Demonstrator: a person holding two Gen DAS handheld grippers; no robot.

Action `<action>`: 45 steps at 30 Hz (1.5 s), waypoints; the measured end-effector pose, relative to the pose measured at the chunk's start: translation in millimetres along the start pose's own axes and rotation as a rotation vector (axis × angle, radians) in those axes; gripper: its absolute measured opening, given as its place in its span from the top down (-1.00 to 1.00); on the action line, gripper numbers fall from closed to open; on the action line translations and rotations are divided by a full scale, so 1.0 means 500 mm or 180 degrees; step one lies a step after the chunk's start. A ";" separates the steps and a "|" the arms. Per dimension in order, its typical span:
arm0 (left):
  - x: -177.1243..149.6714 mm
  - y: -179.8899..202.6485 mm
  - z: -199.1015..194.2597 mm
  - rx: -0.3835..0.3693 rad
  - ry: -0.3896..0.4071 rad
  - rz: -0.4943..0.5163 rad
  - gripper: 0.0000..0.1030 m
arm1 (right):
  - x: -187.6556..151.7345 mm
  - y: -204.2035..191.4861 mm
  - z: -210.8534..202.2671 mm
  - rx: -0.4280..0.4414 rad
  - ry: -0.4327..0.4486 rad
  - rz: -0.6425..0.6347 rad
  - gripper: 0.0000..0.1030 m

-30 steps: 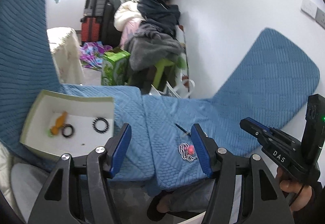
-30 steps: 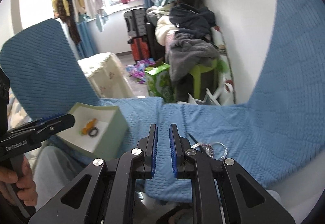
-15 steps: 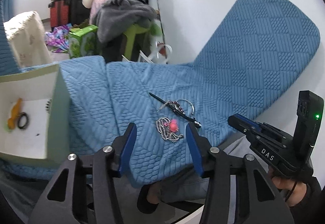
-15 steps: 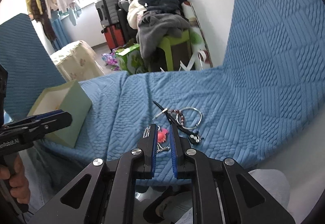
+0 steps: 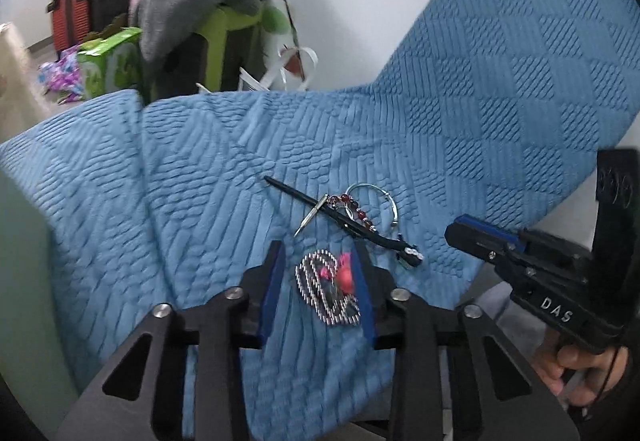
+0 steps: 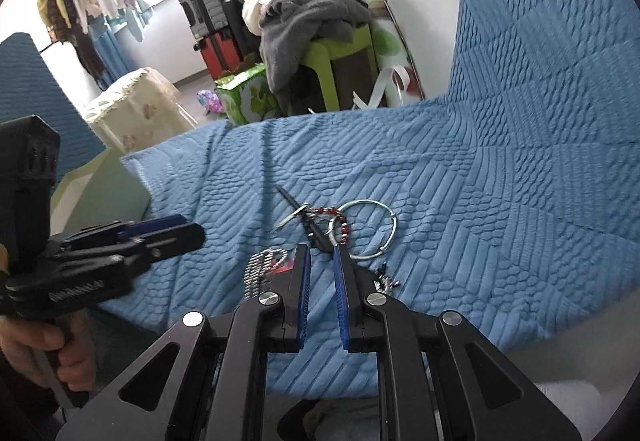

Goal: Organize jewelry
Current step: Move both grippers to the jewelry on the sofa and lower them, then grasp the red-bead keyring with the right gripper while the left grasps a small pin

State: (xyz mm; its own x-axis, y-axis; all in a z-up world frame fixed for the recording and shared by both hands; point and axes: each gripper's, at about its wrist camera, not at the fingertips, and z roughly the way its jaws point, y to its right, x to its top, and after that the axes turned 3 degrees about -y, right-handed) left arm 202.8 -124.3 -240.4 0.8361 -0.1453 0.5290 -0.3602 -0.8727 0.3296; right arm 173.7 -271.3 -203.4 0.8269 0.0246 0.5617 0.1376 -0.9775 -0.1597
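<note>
The blue quilted cover [image 5: 200,181] carries the jewelry. At six o'clock, the left gripper [image 5: 318,281], jaws closing, brackets the bead chain [image 5: 320,289]: light, limp, slippery, best pinched mid-pile. The right gripper [image 6: 321,285] is pressed together, empty.

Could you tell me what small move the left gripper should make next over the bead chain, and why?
Probably lower a little further and finish closing. The left gripper has just been closing its jaws and now straddles the silver bead chain with the pink charm on the blue cover, but the pads do not yet seem to press on it. The right gripper is shut and empty beside it.
</note>
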 end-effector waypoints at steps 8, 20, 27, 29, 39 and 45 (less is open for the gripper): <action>0.028 0.019 0.112 0.0088 -0.0211 0.0364 0.46 | 0.035 0.048 0.102 0.0120 -0.0316 0.0068 0.80; 0.040 0.021 0.168 0.0161 -0.0356 0.0689 0.71 | 0.048 0.055 0.180 0.0141 -0.0591 -0.0061 0.80; 0.043 0.029 0.177 0.0116 -0.0354 0.0846 0.91 | 0.052 0.046 0.188 0.0154 -0.0611 -0.0153 0.80; 0.042 0.028 0.174 0.0107 -0.0350 0.0803 0.91 | 0.050 0.041 0.188 0.0129 -0.0612 -0.0203 0.80; 0.037 -0.019 0.101 0.0060 -0.0155 0.0048 0.92 | 0.043 -0.005 0.204 -0.0213 -0.0587 -0.0592 0.79; 0.021 -0.038 0.046 0.0097 -0.0084 -0.0254 0.92 | 0.044 -0.014 0.206 -0.0331 -0.0631 -0.0560 0.89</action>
State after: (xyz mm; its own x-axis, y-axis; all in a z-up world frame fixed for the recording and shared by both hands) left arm 227.7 -119.9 -259.1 0.8724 -0.0866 0.4811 -0.2795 -0.8958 0.3456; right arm 247.0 -242.5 -273.5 0.8872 0.2264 0.4021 0.2403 -0.9706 0.0163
